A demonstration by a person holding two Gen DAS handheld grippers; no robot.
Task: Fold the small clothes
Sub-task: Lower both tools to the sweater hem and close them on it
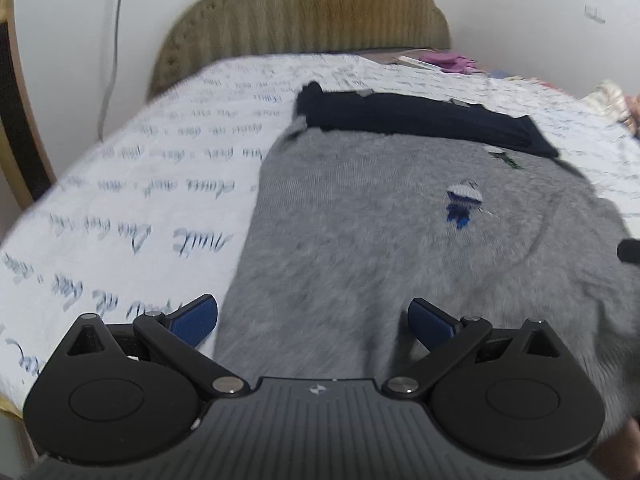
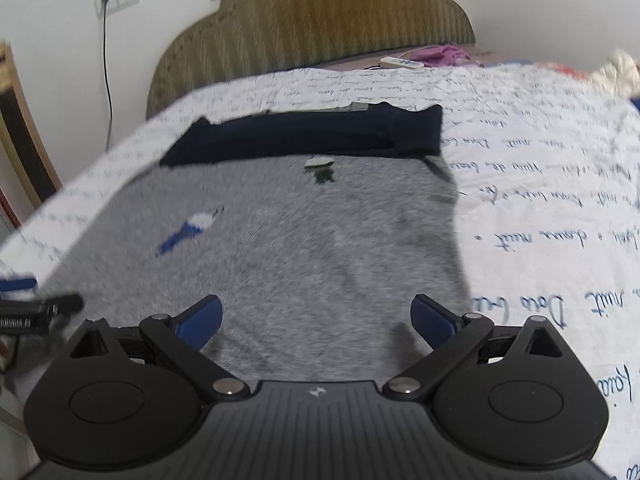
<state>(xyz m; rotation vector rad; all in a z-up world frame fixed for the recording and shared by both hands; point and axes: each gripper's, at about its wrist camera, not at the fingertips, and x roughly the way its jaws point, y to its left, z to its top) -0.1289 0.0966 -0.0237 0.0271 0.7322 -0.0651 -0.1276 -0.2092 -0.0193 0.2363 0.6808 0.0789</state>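
A white bedsheet printed with blue handwriting [image 2: 540, 184] covers the bed, with an olive upholstered headboard [image 2: 320, 24] at twelve o'clock. On it lies the grey knitted sweater with small blue and green motifs [image 1: 360, 248], a folded dark navy garment [image 2: 304, 136] touching its far edge at twelve o'clock. The left gripper [image 1: 312, 320] and the right gripper [image 2: 316, 318] hover over the sweater's near part at six o'clock, blue-padded fingers spread wide, holding nothing.

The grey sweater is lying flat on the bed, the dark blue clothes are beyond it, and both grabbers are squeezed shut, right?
Almost. The grey sweater and the dark blue clothes beyond it are as you say, but the left gripper and right gripper are wide open, holding nothing. Each wrist view shows its own.
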